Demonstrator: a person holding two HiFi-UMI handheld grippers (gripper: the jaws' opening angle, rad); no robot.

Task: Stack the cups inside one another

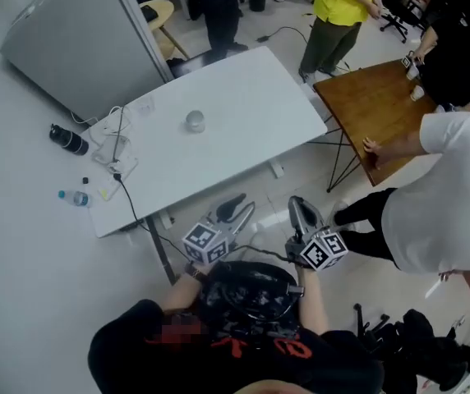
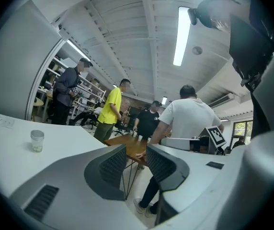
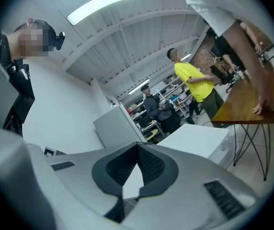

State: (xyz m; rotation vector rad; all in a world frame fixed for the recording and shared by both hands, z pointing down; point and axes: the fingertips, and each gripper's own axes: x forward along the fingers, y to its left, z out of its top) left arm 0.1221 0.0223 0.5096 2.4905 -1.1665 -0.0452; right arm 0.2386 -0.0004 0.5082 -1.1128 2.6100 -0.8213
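One cup (image 1: 195,121) on table (image 1: 251,105), well beyond left hand-held gripper (image 1: 237,212), open, right hand-held gripper (image 1: 302,212) closed

Head view steeply down, gripper views level, all sharing table (image 1: 243,113)

You hold both tools low and close to you, side by side. Your left tool (image 1: 237,208) points toward one o'clock, jaws partly apart and empty. Your right tool (image 1: 302,212) points toward eleven o'clock, jaws pressed together.
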